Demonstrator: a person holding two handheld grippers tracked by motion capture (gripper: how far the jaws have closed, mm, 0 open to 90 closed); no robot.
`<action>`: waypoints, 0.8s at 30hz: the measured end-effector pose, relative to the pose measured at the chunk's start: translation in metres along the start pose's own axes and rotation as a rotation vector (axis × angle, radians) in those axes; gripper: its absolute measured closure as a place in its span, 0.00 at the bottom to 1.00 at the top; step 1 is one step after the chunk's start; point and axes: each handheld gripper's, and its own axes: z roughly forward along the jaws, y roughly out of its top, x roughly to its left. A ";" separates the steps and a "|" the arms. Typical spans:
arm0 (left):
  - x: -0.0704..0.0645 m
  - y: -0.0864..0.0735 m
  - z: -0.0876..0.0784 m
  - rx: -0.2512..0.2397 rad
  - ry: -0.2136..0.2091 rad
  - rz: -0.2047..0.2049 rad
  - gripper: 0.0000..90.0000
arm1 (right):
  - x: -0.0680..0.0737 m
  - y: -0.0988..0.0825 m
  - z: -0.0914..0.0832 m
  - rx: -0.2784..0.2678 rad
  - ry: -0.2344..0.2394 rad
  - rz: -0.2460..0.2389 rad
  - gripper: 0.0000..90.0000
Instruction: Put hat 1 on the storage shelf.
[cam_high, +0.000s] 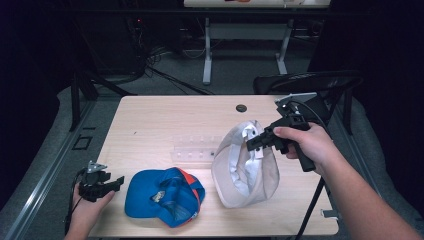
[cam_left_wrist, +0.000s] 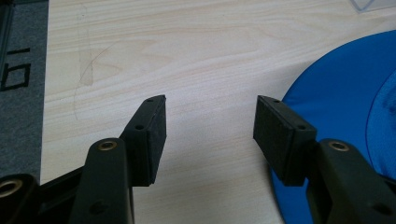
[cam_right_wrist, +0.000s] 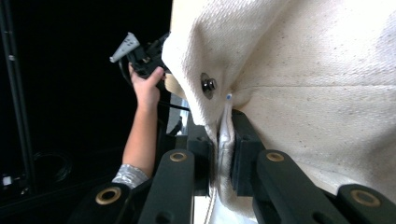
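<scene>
On the pale wooden desk (cam_high: 150, 120) sits a cream cap (cam_high: 245, 170) right of centre, tipped up with its inside showing. Left of it, near the front edge, a blue cap (cam_high: 162, 195) with an orange accent lies flat. Between and behind the two caps rests a clear plastic tray (cam_high: 192, 149). At the far edge is a small dark round grommet (cam_high: 241, 108). The right gripper (cam_high: 256, 142) is held over the cream cap (cam_right_wrist: 303, 70), its jaws clenched on a fold of the cap's fabric just below a metal snap (cam_right_wrist: 208, 85). The left gripper (cam_high: 114, 182) rests at the desk's front left corner, its jaws (cam_left_wrist: 210, 135) spread wide and empty, just beside the blue cap's brim (cam_left_wrist: 336, 93)
</scene>
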 end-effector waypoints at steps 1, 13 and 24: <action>0.000 0.000 0.000 0.002 0.000 -0.002 0.49 | 0.001 0.001 -0.001 0.002 0.007 -0.005 0.90; 0.004 -0.004 0.004 0.011 0.000 -0.013 0.49 | 0.021 0.015 -0.004 -0.077 0.084 -0.022 0.90; 0.003 -0.004 0.005 0.011 -0.008 -0.005 0.49 | 0.037 0.037 0.004 -0.114 0.108 -0.020 0.90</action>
